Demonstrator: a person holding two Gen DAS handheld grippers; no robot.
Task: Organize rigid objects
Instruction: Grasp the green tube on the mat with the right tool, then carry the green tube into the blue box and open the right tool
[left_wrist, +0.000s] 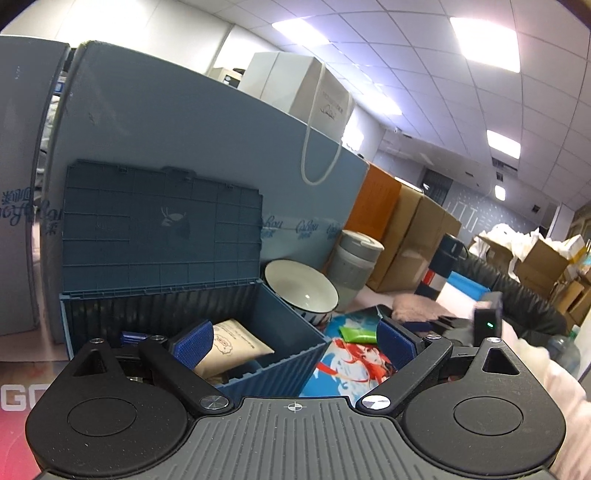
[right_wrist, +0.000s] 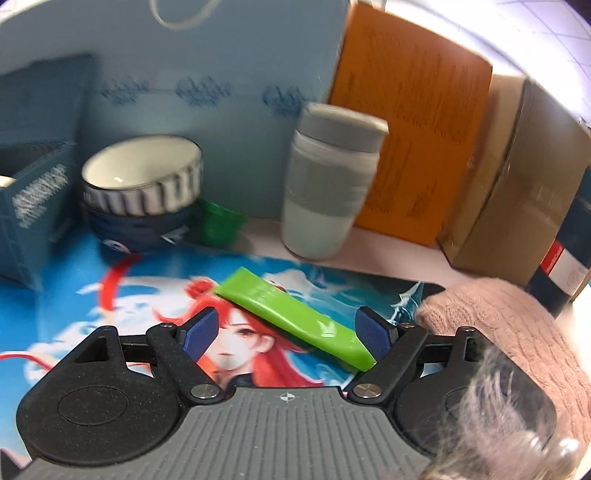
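Partly done, by the look of it: blue box (left_wrist: 177, 310) open with lid up, already holding a tan packet (left_wrist: 236, 343) and some smaller bits, just ahead of the left claw (left_wrist: 295, 341). Left claw spread wide, nothing between the pads.

Still out on the picture mat (right_wrist: 92, 295): green tube (right_wrist: 295, 317), bowl (right_wrist: 142, 184) ahead and to the left of the right claw (right_wrist: 291, 330), grey cup (right_wrist: 328, 181) ahead and slightly right, a green item (right_wrist: 218, 221) behind the bowl, too blurred to name. Pink knit thing (right_wrist: 509, 325) off to the right, soft, probably not part of the job.

Right claw spread, empty, low over the mat. Green tube lying flat partly between the pads, near end close to the right pad, contact unclear. Long axis diagonal: near-right to far-left, flat crimped end pointing away and left. Likely the next pick.
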